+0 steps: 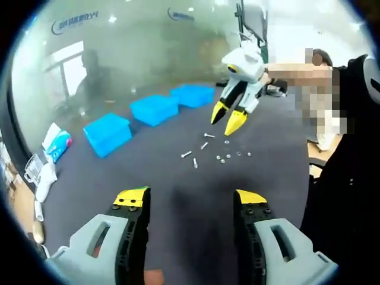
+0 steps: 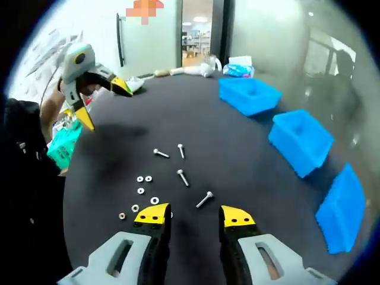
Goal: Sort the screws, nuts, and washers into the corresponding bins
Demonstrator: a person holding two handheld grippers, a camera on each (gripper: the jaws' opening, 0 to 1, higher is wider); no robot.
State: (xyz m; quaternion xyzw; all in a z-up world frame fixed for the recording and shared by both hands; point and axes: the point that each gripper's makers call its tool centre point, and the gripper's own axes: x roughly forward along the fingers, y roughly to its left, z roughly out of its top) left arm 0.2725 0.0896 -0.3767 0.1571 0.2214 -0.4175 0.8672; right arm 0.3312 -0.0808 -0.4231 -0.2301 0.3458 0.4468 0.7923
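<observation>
Blue plastic formed the three bins, which stood in a row along one edge of the dark table. That row serves as the landmark here. The fasteners lay loose on the table, well apart from the bins, toward the table's middle. Nothing had been sorted: the two bins whose insides showed in the right gripper view looked empty.

The screws lay scattered on the side of the cluster nearer the bins. The washers and what appeared to be nuts lay on the far side from the bins; at this size the two kinds could not be told apart with certainty.

The right gripper hung just above the cluster, jaws parted and empty, with one screw just ahead of the gap. This placement suited a first pick. In the left gripper view it appeared at, tips pointed down at the parts.

The left gripper was held well back from the cluster, on the side away from the bins, jaws wide apart and holding nothing. This probably kept it clear of the working gripper. The right gripper view showed it raised off the table at.
</observation>
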